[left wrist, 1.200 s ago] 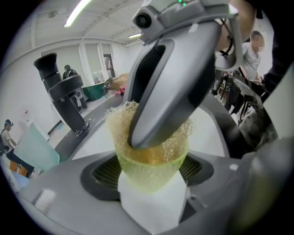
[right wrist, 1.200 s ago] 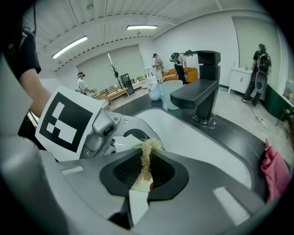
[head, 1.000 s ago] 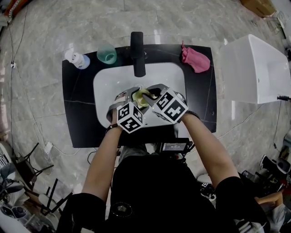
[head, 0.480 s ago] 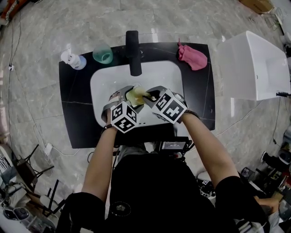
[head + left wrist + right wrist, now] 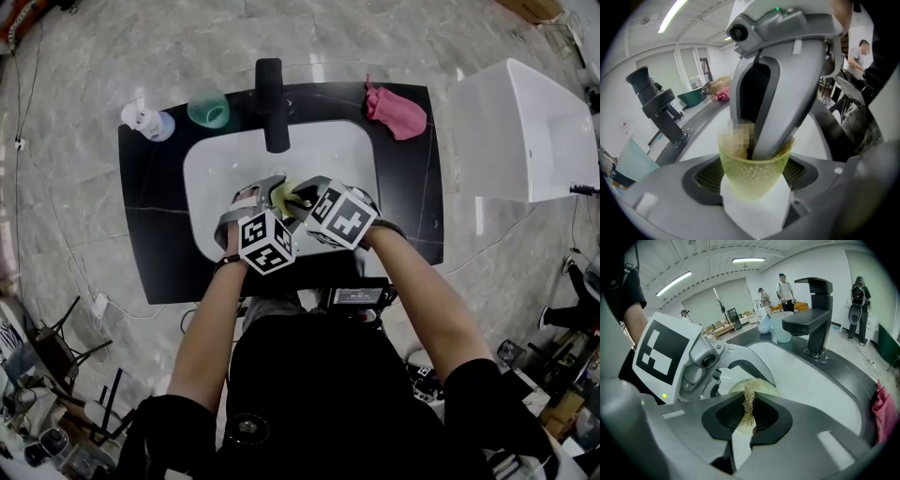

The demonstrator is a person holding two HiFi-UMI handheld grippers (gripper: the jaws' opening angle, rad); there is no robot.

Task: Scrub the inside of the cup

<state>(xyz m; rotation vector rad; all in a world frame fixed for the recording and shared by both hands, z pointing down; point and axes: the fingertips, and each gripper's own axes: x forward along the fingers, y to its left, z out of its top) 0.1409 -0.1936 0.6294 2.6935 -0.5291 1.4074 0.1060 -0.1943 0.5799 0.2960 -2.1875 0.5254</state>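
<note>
Standing at a black countertop (image 5: pixel 159 216) with a white sink basin (image 5: pixel 328 150) set into it, the person holds both grippers over the front half of the basin, close together and angled downward. The left gripper (image 5: pixel 265 199) has its jaws set wide and clamped on the sides of a translucent yellow-green cup (image 5: pixel 752 171), which is held clear of the basin floor with its mouth turned toward the other gripper. The right gripper (image 5: pixel 747 420) has its jaws drawn nearly together, pinching a tan fibrous scrubber (image 5: pixel 749 399) in the narrow slot between them. The front of the right gripper is lowered into the mouth of the cup, as the left gripper view shows, and the free end of the scrubber reaches the cup's rim in the right gripper view. How far the scrubber reaches inside the cup cannot be told. A black faucet (image 5: pixel 272 103) stands at the back centre of the basin with its spout projecting over the bowl. On the countertop behind the basin, to the left of the faucet, stand a teal tumbler (image 5: pixel 208 110) and, further left, a white pump bottle (image 5: pixel 145 120). A crumpled pink cloth (image 5: pixel 396 111) lies on the back right corner of the countertop. A white rectangular bin (image 5: pixel 520 131) stands on the floor to the right, apart from the countertop.
</note>
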